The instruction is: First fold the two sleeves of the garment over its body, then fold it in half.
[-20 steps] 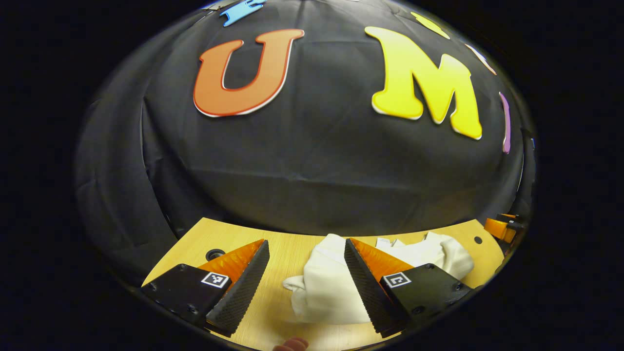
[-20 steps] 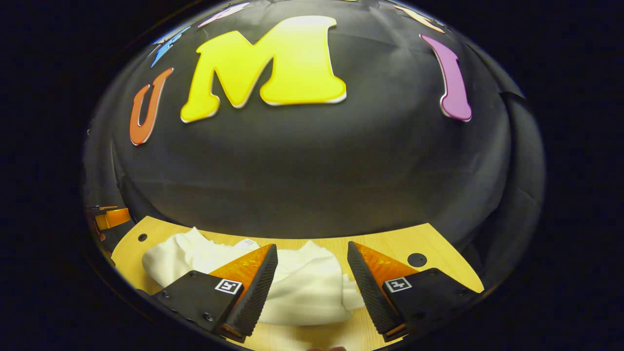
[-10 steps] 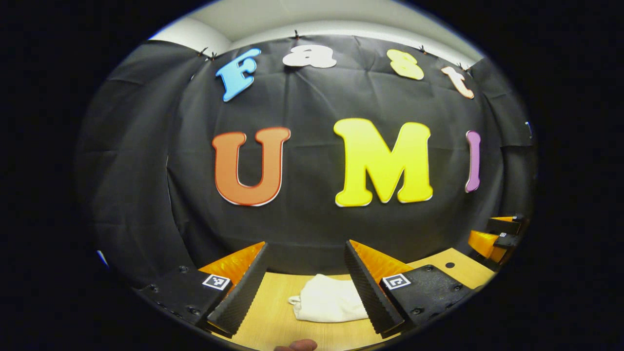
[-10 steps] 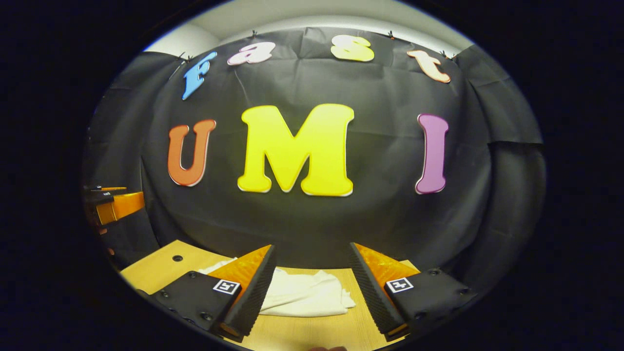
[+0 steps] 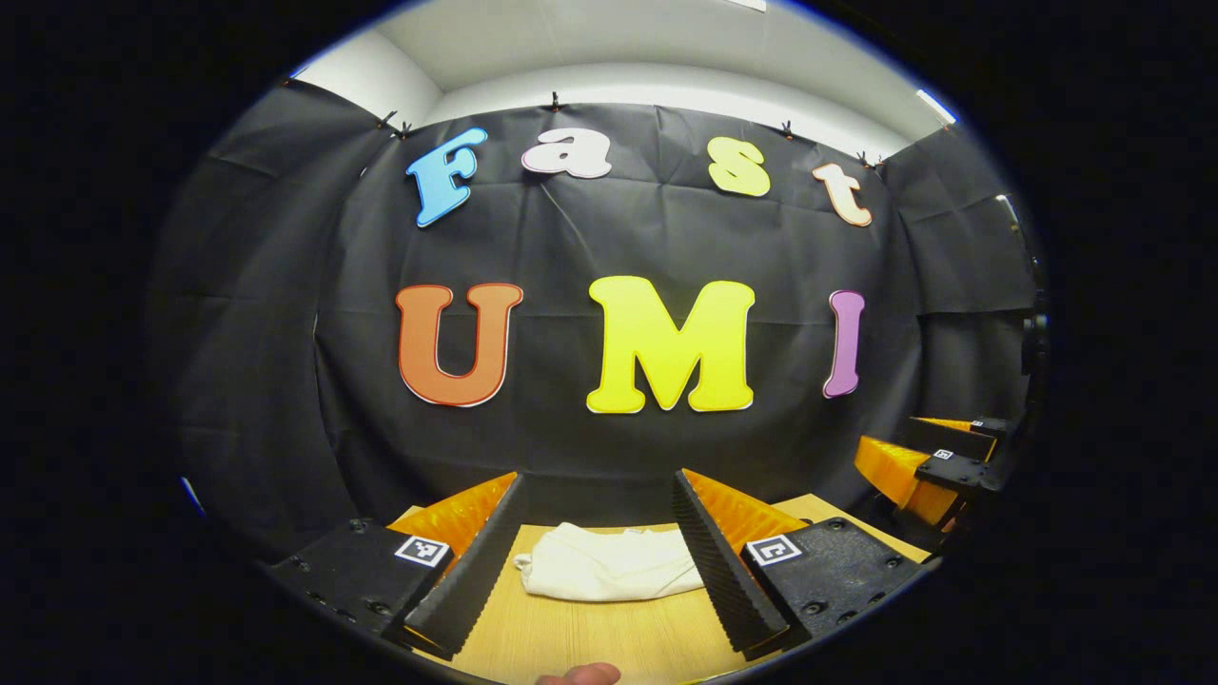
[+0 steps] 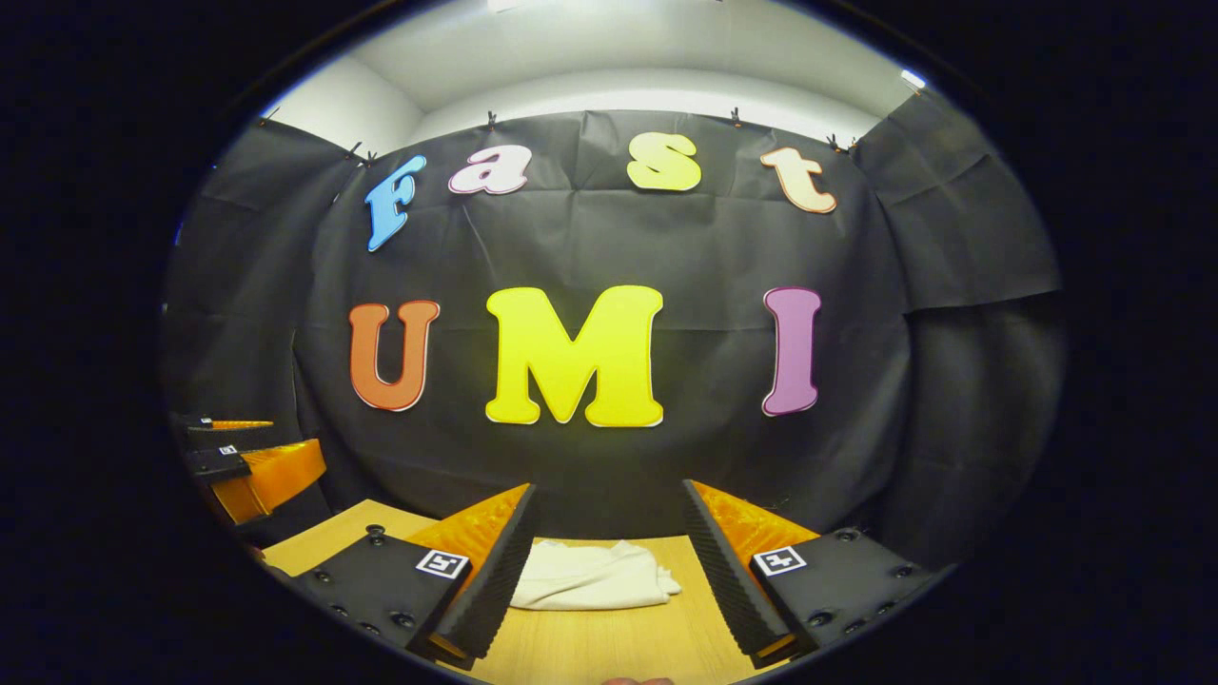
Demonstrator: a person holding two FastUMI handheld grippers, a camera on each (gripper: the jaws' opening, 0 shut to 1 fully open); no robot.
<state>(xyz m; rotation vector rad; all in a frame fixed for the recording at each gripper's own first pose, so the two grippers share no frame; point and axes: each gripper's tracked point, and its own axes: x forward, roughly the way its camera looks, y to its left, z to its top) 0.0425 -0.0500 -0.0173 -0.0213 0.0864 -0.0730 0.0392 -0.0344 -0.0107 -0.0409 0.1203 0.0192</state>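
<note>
L gripper (image 5: 598, 552): jaws wide apart, nothing between the pads, nothing held. Black ribbed pads, orange backs, black mounts w/ small square markers. Raised off the table, pointing level toward the booth wall.
L fingers (image 5: 476, 571): apart from the garment, no contact w/ cloth; garment seen through the gap, beyond the tips.
R gripper (image 6: 609, 557): jaws wide apart too, holding nothing. Same build. Raised off the table, level, facing the wall.
R fingers (image 6: 723, 571): clear of the garment; garment lies past the tips, nearer its left finger than its right.
Other-gripper sightings: R gripper shows at right edge of left gripper view (image 5: 928, 466), orange + black, off to the side of the garment, above table level. L gripper shows at left edge of right gripper view (image 6: 252, 466), likewise to the side of the garment.
Garment (image 5: 609, 563): white/cream cloth, lying as a compact flat bundle on the table, w/ rounded folded edges; how many layers: can't tell. In right gripper view (image 6: 590, 576) same bundle, low and flat. Neither gripper touches it.
Table (image 5: 590, 637): light wood top under the garment; bare wood on the near side of the garment. Far edge meets the wall just behind the garment.
Thumb tip (image 5: 579, 675): a bit of the person's finger at bottom edge of left gripper view, near side of the garment, well apart from it.
Booth wall (image 6: 609, 238): black cloth behind the garment, clipped along its top; pale ceiling above.
</note>
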